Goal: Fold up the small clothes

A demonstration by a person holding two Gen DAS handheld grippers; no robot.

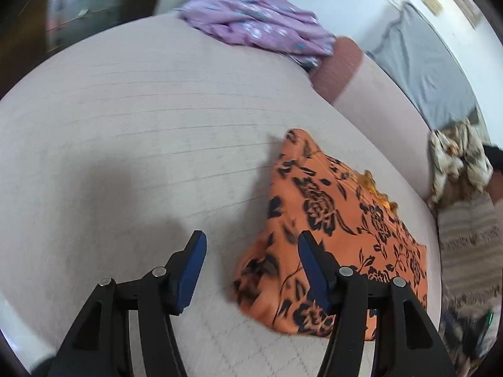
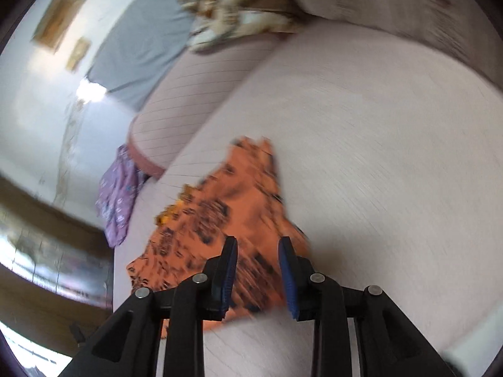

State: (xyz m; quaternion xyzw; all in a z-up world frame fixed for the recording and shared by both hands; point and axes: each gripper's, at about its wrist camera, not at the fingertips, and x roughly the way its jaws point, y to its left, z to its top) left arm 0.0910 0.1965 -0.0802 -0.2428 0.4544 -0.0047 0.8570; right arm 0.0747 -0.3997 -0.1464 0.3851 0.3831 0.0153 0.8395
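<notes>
An orange garment with a black flower print [image 1: 333, 220] lies folded in a rough triangle on the pale quilted bed [image 1: 125, 132]. My left gripper [image 1: 251, 238] hovers over the garment's left edge, jaws wide apart and nothing between the blue pads. In the right wrist view the same orange garment [image 2: 232, 194] is blurred. My right gripper [image 2: 257, 245] stands above its near corner, jaws parted by a narrow gap. The cloth shows behind the gap and the pads do not press on it.
A purple flowered garment [image 1: 257, 22] lies crumpled at the bed's far edge, also seen as purple cloth [image 2: 118, 194] in the right wrist view. A pink bolster [image 1: 342, 69], a grey pillow [image 1: 421, 69] and a cream-and-brown patterned cloth [image 1: 456, 163] lie to the right.
</notes>
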